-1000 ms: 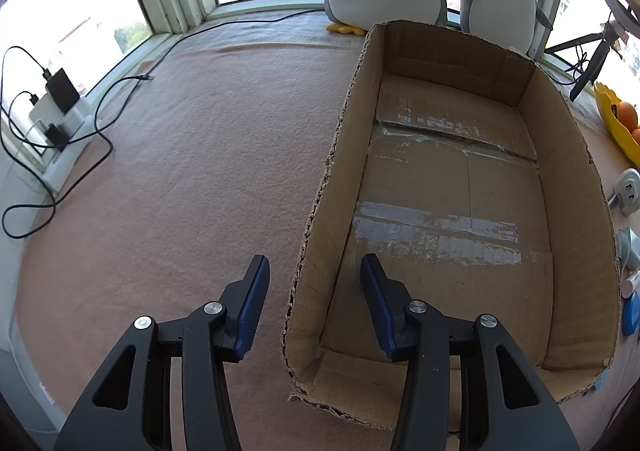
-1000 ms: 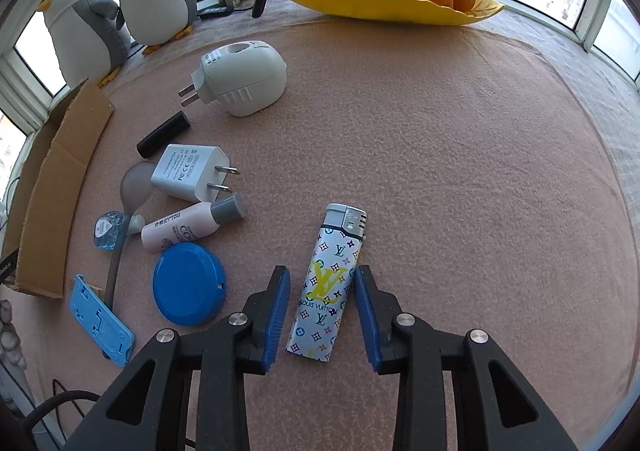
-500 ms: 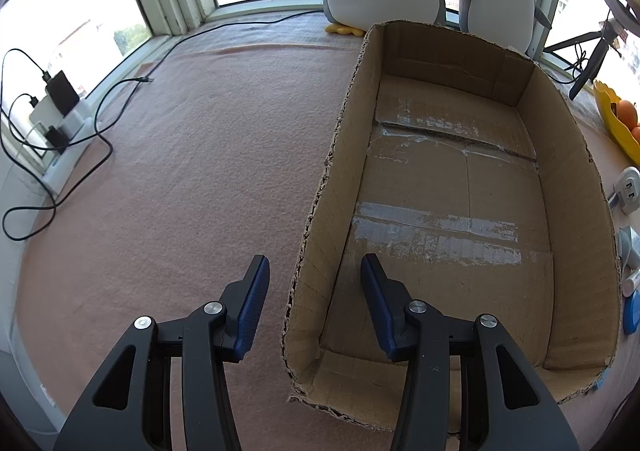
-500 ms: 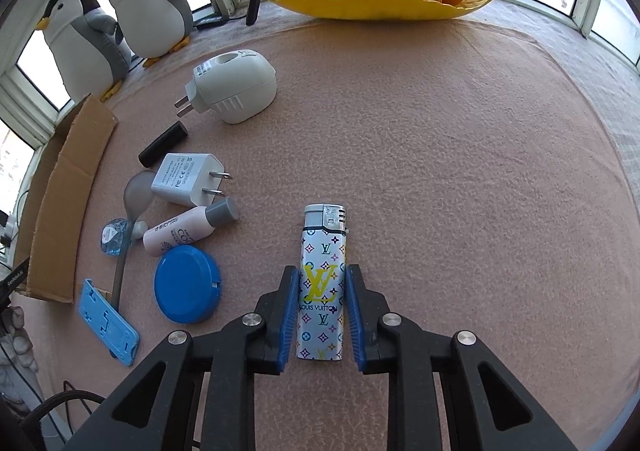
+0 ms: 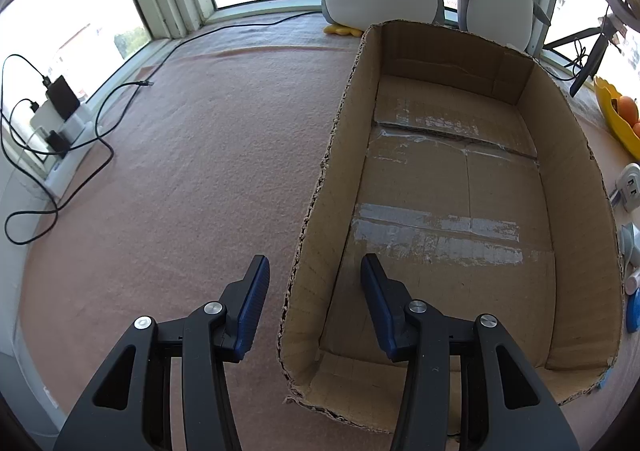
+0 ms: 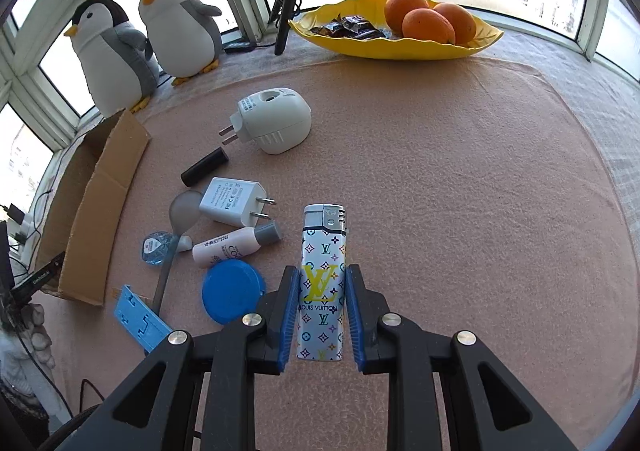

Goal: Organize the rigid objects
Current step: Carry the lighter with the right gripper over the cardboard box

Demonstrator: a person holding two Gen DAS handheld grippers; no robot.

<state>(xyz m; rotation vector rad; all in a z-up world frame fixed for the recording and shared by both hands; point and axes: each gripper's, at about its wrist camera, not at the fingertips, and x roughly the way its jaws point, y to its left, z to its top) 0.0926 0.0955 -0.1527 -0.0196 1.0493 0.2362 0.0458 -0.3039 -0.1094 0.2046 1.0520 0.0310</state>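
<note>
Right wrist view gave us the clearest read on progress: our right gripper point(image 6: 322, 309) had its blue pads clamped on the patterned lighter point(image 6: 322, 283), which stood between them with its metal head pointing away from us, and it appeared to be clear of the pink cloth point(image 6: 460, 179). That made 1 object in hand and none delivered.

In the left wrist view, the cardboard box point(image 5: 576, 187) lay open and held nothing; we saw only tape strips on its floor. Our left gripper point(image 5: 314, 291) hung with its fingers apart, straddling the box's near left wall without pressing on it, 1 finger outside and 1 inside.

Everything else waited on the cloth, between the lighter and the box: the white plug-in device point(image 6: 276, 121), the black tube point(image 6: 205, 166), the white charger point(image 6: 234, 201), the grey spoon point(image 6: 182, 219), the small white bottle point(image 6: 236, 245), the blue lid point(image 6: 232, 291), the blue bracket point(image 6: 138, 321) and a small clear packet point(image 6: 156, 247). We counted 8 pieces there.

We judged the task barely begun: the lighter needed carrying across to the box, then each remaining piece in turn. The yellow dish point(image 6: 480, 39) of oranges and the 2 plush penguins point(image 6: 182, 31) looked like bystanders, though we could not be sure.
</note>
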